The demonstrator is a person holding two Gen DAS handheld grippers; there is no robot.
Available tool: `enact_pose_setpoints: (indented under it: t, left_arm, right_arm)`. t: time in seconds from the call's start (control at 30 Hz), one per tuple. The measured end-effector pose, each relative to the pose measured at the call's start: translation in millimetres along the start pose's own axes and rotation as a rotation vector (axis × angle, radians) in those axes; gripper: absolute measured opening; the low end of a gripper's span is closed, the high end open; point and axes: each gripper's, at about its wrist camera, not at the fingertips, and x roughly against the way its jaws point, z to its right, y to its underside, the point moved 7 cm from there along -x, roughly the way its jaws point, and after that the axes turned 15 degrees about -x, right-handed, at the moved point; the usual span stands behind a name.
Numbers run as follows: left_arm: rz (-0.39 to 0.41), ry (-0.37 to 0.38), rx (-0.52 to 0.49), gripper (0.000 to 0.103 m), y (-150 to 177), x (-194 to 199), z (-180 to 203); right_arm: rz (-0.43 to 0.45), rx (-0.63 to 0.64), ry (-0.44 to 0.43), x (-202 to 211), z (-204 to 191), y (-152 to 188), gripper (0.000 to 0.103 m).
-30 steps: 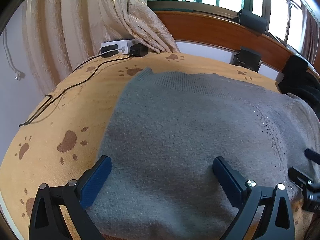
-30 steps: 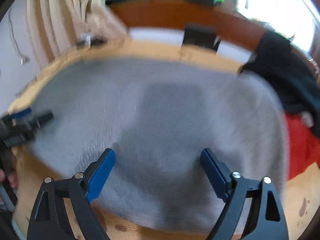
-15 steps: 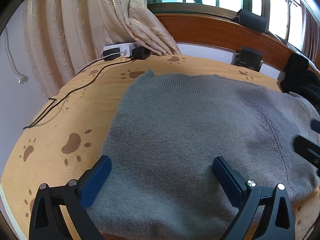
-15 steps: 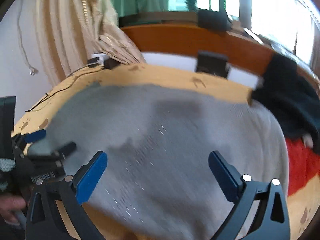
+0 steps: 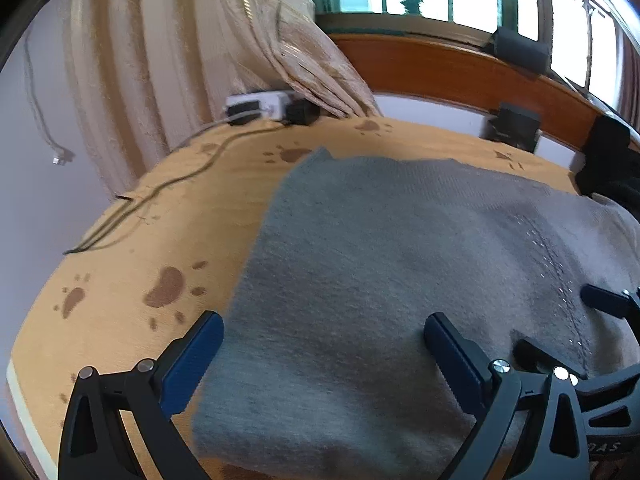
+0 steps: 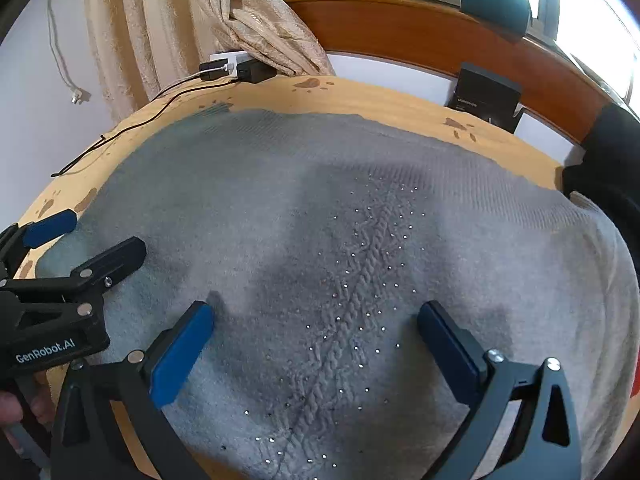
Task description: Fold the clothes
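A: Near: right tongs (image 6: 316, 344) and left tongs (image 5: 324, 356) both spread, nothing pinched, over grey sweater (image 6: 360, 240) lying flat on the bed (image 6: 380, 96).
B: Next, prob. pinch near hem evenly, fold toward far edge w/o bunching.

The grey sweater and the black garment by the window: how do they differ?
The grey sweater lies spread flat across the orange blanket; the black garment sits bunched at its far right edge. The sweater shows a studded cable braid; the black garment looks plain. Both rest on the blanket.
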Motion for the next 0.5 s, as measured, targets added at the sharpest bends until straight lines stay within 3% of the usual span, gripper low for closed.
enact_pose_setpoints:
  t: [0.33, 0.5]
  left_arm:
    - [0.012, -0.039, -0.016, 0.102, -1.4, 3.2, -3.2]
    - [0.021, -0.06, -0.01, 0.102, -2.3, 6.5, -6.0]
  right_arm:
    - [-0.002, 0.057, 0.029, 9.8, 1.5, 17.5, 0.102]
    - [0.075, -0.039, 0.045, 32.9, 17.2, 12.2, 0.102]
